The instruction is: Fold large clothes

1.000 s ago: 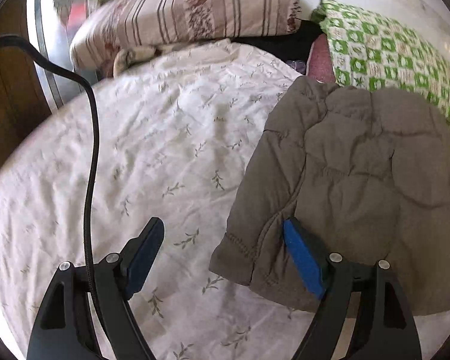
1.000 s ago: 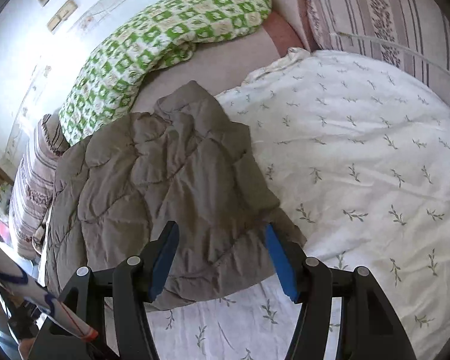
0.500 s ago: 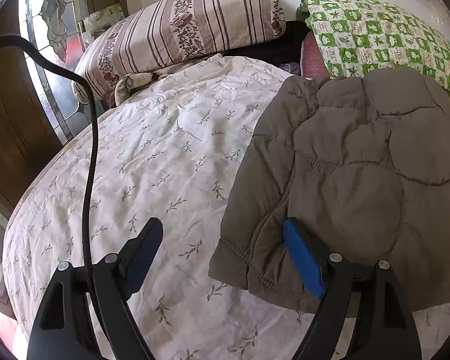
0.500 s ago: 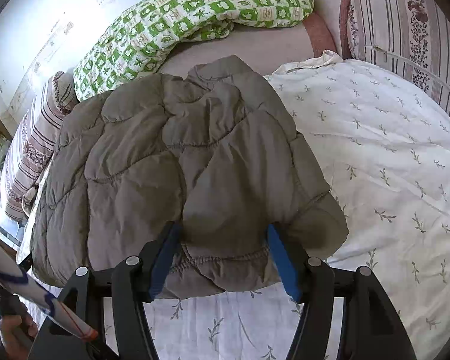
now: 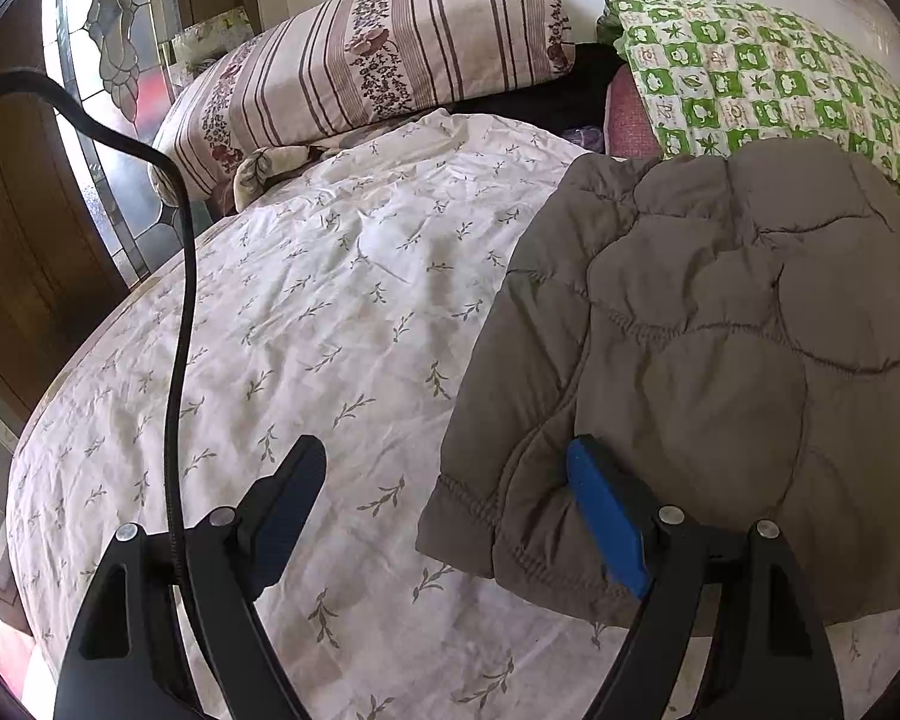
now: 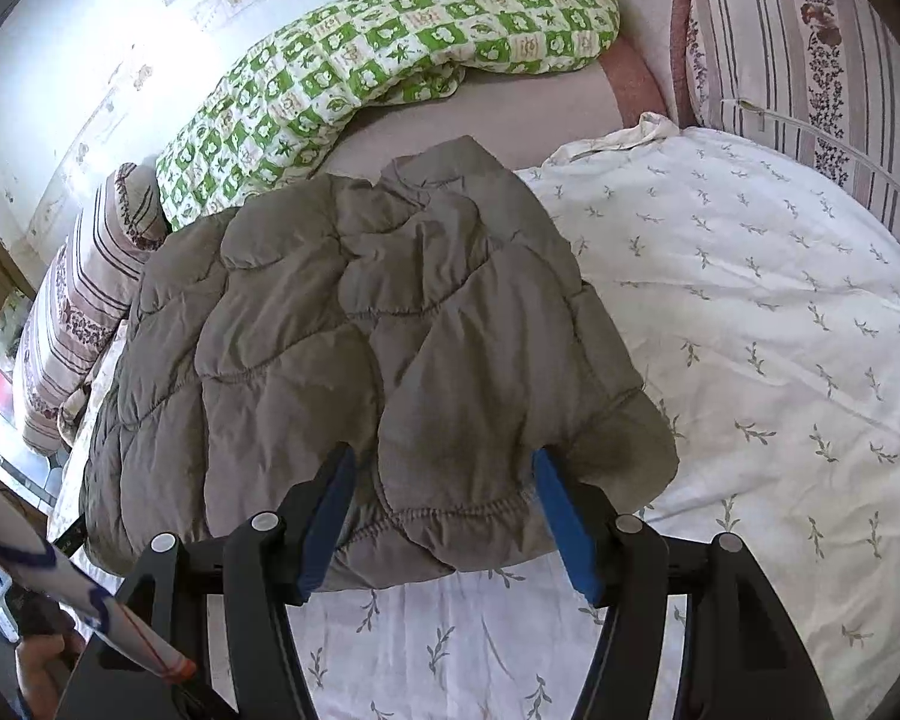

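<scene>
Right claw (image 6: 441, 516) straddles near hem of quilted jacket (image 6: 360, 348), jaws apart, not clamped. Left claw (image 5: 444, 480) released, jacket's side edge btwn its jaws. Jacket lies folded on bed (image 5: 306, 324), long axis running away from both claws.

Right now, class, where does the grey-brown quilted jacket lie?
The quilted jacket lies folded on the floral bedsheet, just before the green checked quilt; it fills the right of the left wrist view and centre-left of the right wrist view.

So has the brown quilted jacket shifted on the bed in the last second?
Cannot tell: the jacket sits differently against the green checked blanket, but the camera itself swung, so the jacket may be lying still.
</scene>
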